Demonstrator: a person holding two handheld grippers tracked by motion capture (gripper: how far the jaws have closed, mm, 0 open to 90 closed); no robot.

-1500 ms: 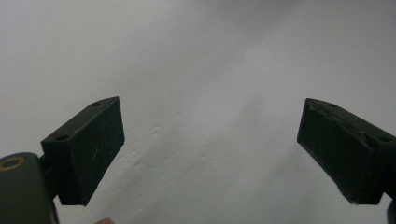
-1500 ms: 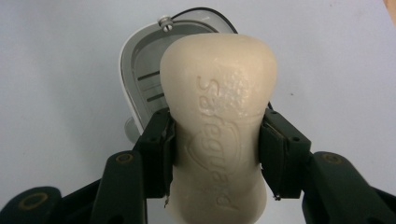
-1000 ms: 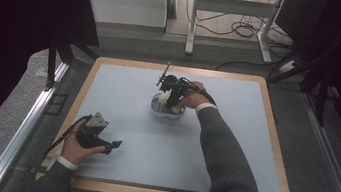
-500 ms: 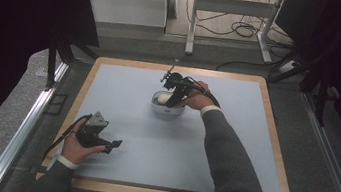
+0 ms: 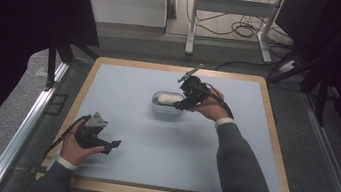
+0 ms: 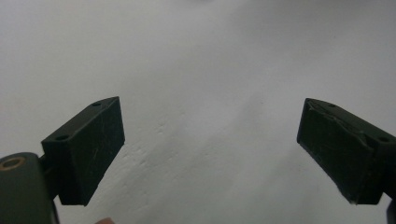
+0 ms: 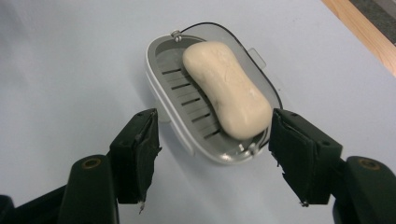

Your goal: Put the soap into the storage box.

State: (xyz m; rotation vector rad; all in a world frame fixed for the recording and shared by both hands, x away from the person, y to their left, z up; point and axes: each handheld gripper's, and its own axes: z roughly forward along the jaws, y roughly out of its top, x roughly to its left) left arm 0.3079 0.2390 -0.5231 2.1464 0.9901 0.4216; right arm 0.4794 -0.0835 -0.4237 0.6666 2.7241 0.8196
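The right gripper (image 5: 181,104) is held over the soap dish (image 5: 167,104) near the middle of the bench (image 5: 147,173), toward its far half. The right hand (image 5: 210,106) wraps the gripper from the right side, with the forearm and grey sleeve (image 5: 238,171) stretched diagonally up from the near edge. The gripper is tilted, its jaws pointing down and left at the dish and its grey plate raised toward the far edge.

In the right gripper view the right gripper (image 7: 212,140) has its jaws wide apart, gripping nothing. They stand on either side of the near end of the dish (image 7: 187,135); whether the right jaw touches the rim cannot be told. A pale soap (image 7: 226,88) lies lengthwise in the dish on its slotted grey tray, toward the right wall.

The left gripper (image 5: 113,144) is low over the near left part of the bench, well apart from the dish. The left hand (image 5: 75,146) cups it from below, wrist near the bench's front edge, jaws pointing right. In the left gripper view the left gripper (image 6: 210,149) has its jaws spread wide with bare bench surface between them.
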